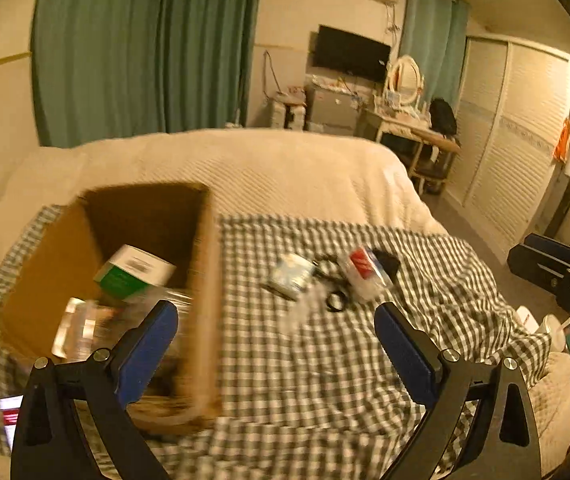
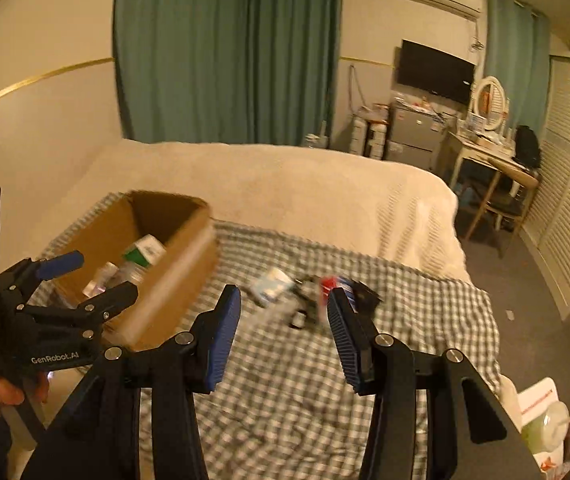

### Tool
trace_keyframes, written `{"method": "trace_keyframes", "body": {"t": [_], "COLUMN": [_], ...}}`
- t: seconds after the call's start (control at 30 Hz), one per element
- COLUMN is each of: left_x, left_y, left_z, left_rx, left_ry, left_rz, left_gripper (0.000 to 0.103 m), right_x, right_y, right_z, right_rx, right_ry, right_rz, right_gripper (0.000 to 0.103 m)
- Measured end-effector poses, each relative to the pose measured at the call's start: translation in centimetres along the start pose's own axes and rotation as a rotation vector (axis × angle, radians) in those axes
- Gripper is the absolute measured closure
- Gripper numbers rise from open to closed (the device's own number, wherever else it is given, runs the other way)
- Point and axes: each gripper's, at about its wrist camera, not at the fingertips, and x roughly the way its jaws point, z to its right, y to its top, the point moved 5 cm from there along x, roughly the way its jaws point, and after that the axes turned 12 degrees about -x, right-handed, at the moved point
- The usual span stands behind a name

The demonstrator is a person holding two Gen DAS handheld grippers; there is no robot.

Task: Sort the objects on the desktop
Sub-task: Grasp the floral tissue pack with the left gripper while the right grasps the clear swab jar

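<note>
An open cardboard box (image 1: 205,280) (image 2: 189,264) stands on a checked cloth (image 1: 325,360) (image 2: 285,392) on the bed. In it lie a green and white carton (image 1: 135,272) (image 2: 145,250) and some clear packets. A small pile of loose items sits right of the box: a pale blue and white pack (image 1: 291,276) (image 2: 271,286), a red-labelled packet (image 1: 361,270) (image 2: 327,284) and black pieces. My left gripper (image 1: 277,310) (image 2: 89,276) is open and empty, hovering by the box's near right wall. My right gripper (image 2: 285,300) is open and empty, short of the pile.
The cream bedspread (image 1: 245,168) lies beyond the cloth. Green curtains (image 2: 225,48), a TV, a dressing table (image 2: 489,152) and louvred wardrobe doors stand behind and to the right. Items sit on the floor at the lower right (image 2: 545,420).
</note>
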Motion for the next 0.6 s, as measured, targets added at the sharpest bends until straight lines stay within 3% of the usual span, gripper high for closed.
{"method": "trace_keyframes", "body": {"t": [0.23, 0.3, 0.6], "left_x": [8.2, 10.8, 20.5], "left_y": [-2.6, -2.8, -2.3], "left_z": [2.5, 2.4, 0.8], "left_rx": [0.039, 0.035, 0.011], "left_ry": [0.022, 0.031, 0.053], "left_rz": [-0.072, -0.087, -0.090], "left_gripper": [0.002, 0.002, 0.002], "right_x": [4.9, 6.5, 18.3], "right_y": [-4.8, -5.7, -8.8], "right_z": [4.6, 5.3, 7.5], "right_rx": [0.064, 0.080, 0.182], "right_ry": [0.005, 0.009, 0.092], "right_rz": [-0.048, -0.054, -0.092], "right_gripper": [0.058, 0.049, 0.045]}}
